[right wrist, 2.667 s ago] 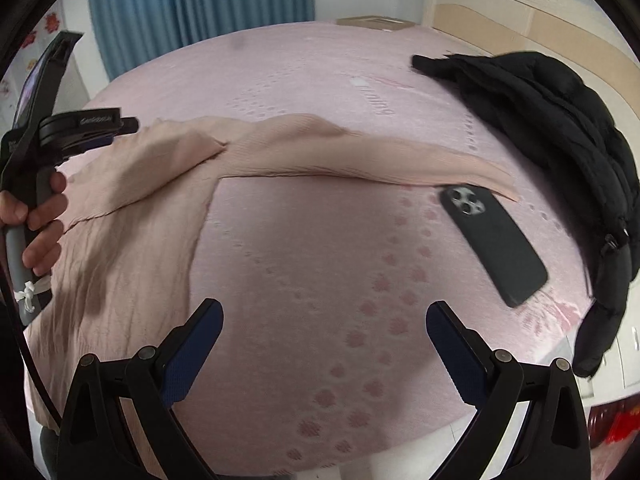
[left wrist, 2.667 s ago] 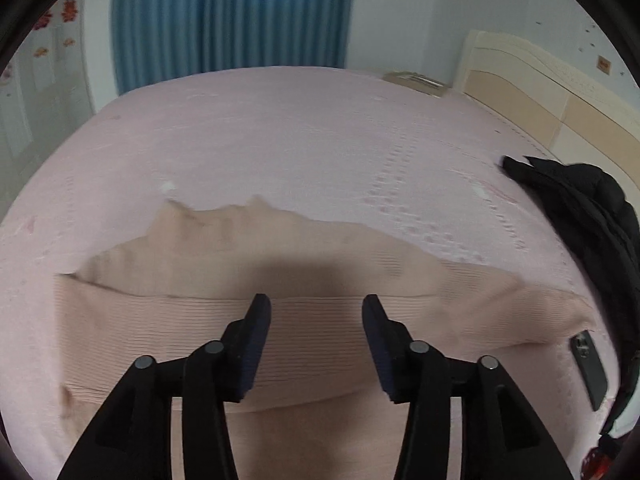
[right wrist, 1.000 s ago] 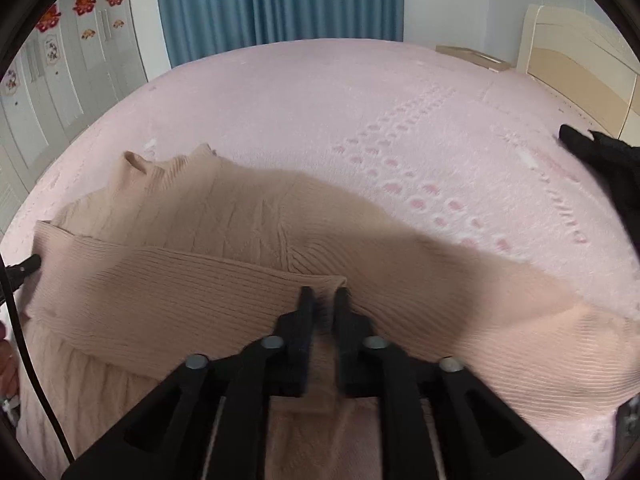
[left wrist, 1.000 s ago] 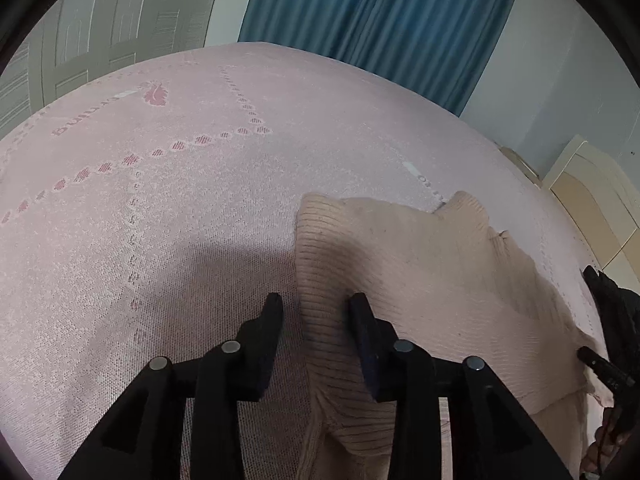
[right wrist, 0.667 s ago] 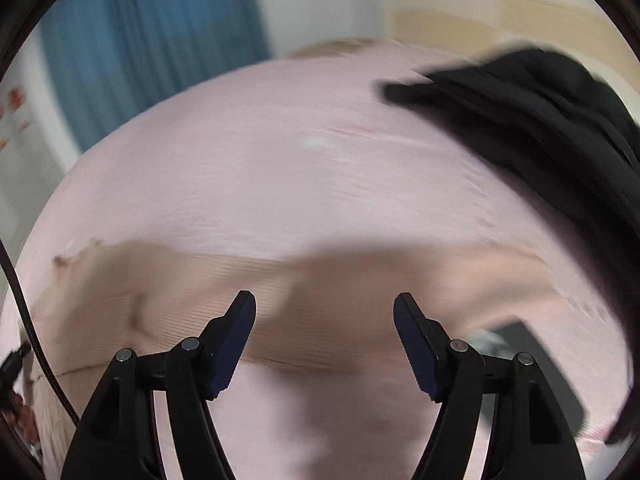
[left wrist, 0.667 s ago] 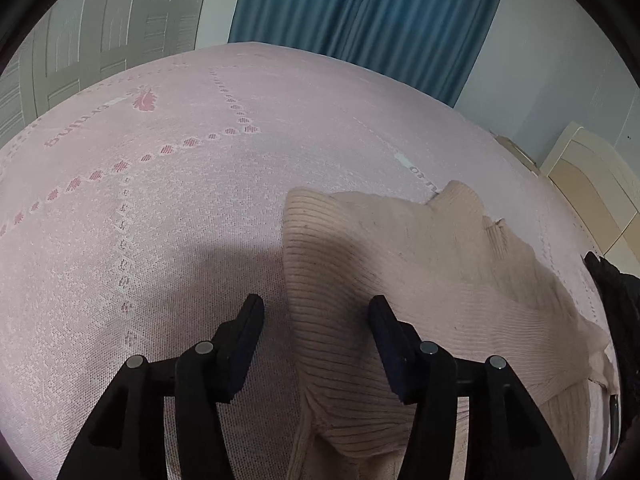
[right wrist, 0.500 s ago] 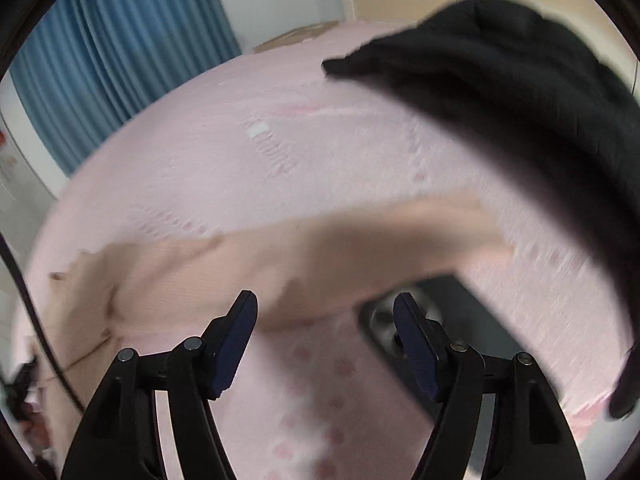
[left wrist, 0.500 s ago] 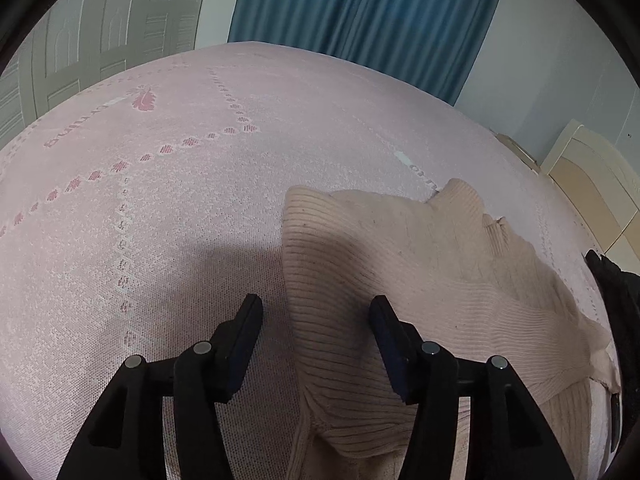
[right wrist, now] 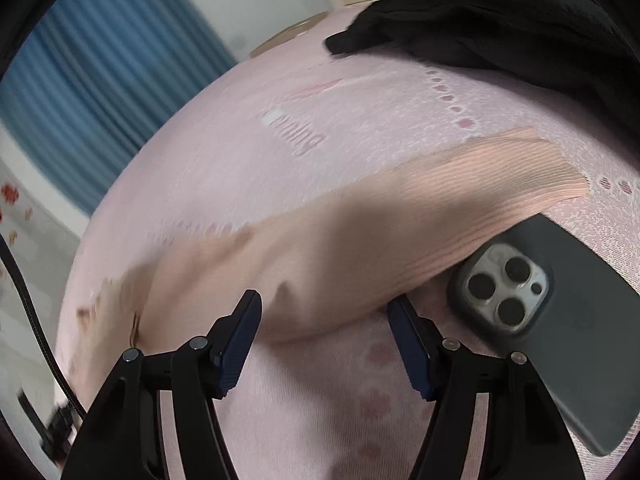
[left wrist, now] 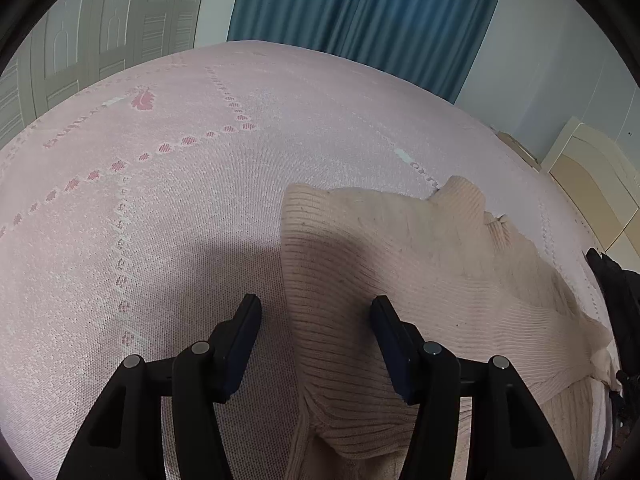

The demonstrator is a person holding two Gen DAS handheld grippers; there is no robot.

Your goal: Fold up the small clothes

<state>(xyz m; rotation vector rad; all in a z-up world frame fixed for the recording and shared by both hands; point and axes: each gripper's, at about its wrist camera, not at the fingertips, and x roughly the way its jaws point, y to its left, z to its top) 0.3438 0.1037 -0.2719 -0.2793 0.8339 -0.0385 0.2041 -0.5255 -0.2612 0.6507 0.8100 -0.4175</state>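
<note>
A beige ribbed sweater (left wrist: 420, 264) lies on the pink bedspread (left wrist: 160, 208) in the lower right of the left wrist view. Its folded edge runs down the middle of the frame, and its near end is cut off by the bottom edge. The left gripper (left wrist: 316, 314) hovers over that edge with its jaws spread. Knit shows in the gap between them, but the pads do not press on it. The right finger covers part of the fabric behind it.

At the far right of this view a black garment (left wrist: 612, 280) is mostly cropped by the lens rim. What sits below it in the dark corner cannot be made out.

The right wrist view is smeared by motion blur, most of all at the left side. There the sweater body (right wrist: 120, 296) dissolves into streaks. One sleeve (right wrist: 420, 208) stretches from centre to the right. Its cuff overlaps the top of a dark phone (right wrist: 560, 320) lying camera side up, so that end of the phone is hidden. The right gripper (right wrist: 324, 312) has its jaws apart and closing. The sleeve's lower fold lies between the fingertips, and no pad visibly pinches it. A black jacket (right wrist: 500, 12) fills the upper right, cut off by the frame. A dark cable (right wrist: 36, 320) runs down the left edge.
</note>
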